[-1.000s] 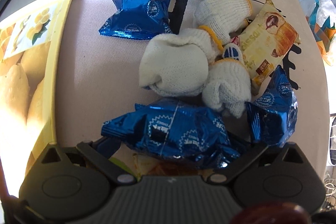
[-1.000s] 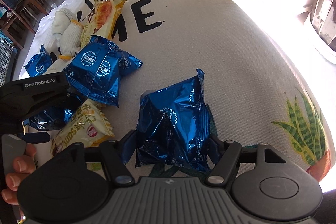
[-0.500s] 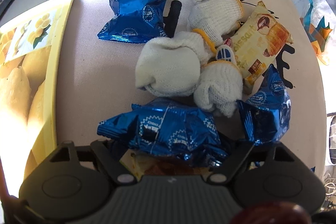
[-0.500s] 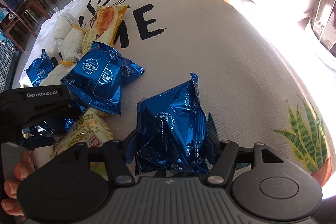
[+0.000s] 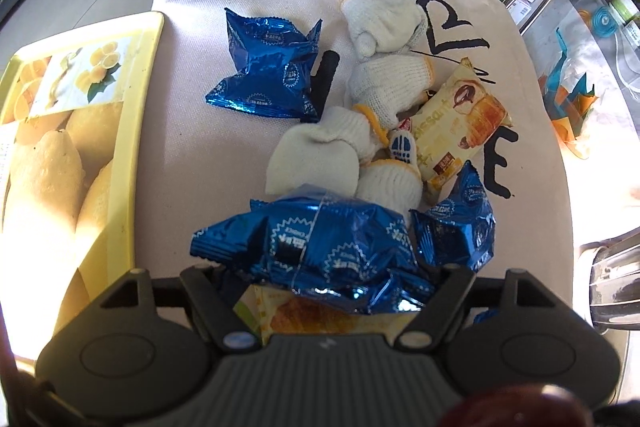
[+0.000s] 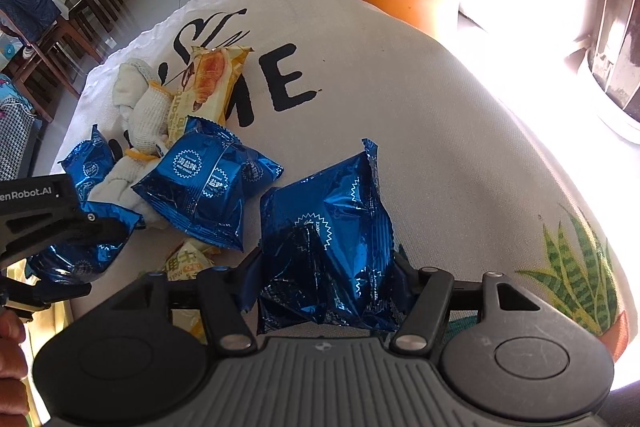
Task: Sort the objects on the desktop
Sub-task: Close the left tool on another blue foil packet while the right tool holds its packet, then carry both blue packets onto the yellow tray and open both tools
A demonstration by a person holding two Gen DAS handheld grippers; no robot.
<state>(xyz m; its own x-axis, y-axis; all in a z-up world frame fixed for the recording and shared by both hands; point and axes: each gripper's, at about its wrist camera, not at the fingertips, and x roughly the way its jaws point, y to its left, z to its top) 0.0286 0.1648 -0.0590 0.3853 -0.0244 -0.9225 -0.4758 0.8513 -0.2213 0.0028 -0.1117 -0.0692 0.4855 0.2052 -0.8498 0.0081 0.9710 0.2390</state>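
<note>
My left gripper (image 5: 328,267) holds a blue snack packet (image 5: 320,243) by its two ends. Its jaws are closing, and the packet hangs a little above the cloth and a yellow croissant packet (image 5: 312,315). My right gripper (image 6: 326,267) is shut on another blue packet (image 6: 324,227), which stands up between the pads. More blue packets (image 5: 268,67) (image 5: 460,227) (image 6: 200,187), a croissant packet (image 5: 460,123) and several white knit gloves (image 5: 316,155) lie in a heap on the cloth. The right wrist view shows the left gripper's fingers (image 6: 92,223) at its left edge.
A yellow lemon-print tray (image 5: 136,131) lies left of the heap. A black marker (image 5: 326,75) lies between the far blue packet and the gloves. An orange bucket (image 6: 408,3) of wrappers stands beyond the cloth. The printed cloth (image 6: 400,107) is bare to the right.
The left jaws closed in on the blue packet and rose with it, so the heap looks smaller. The right jaws narrowed on their blue packet, which now stands more upright.
</note>
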